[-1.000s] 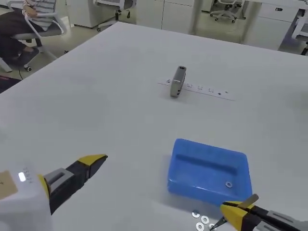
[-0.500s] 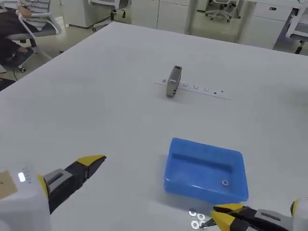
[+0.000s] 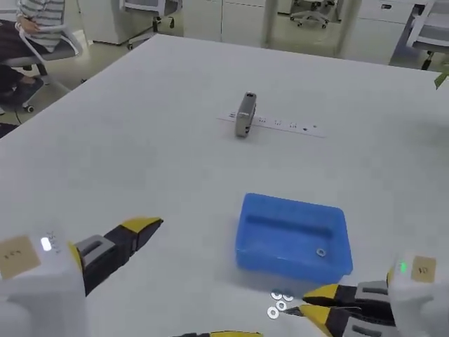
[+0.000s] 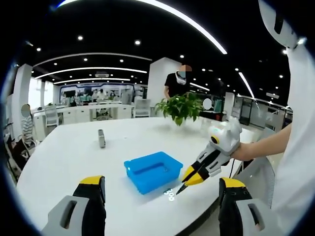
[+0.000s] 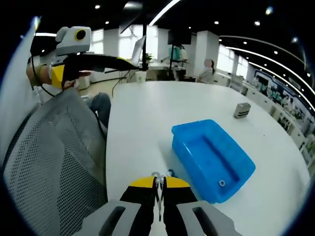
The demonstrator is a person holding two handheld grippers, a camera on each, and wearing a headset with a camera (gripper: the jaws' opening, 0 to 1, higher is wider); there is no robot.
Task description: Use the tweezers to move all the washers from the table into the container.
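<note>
A blue container sits on the white table with one washer inside it. A few loose washers lie on the table just in front of it. My right gripper is shut on the tweezers, whose tips point at the loose washers and nearly touch them. The right gripper view has the jaws closed around the tweezers, with the container ahead. My left gripper hangs open and empty to the left, one fingertip over bare table.
A small grey device stands on a printed strip at mid-table. Office chairs and a seated person are beyond the far left corner. A mesh chair back is close to the table's near edge.
My right gripper has swung left and lower, bringing the tweezers' tips up to the loose washers. The left gripper has held its place. The head camera has shifted.
</note>
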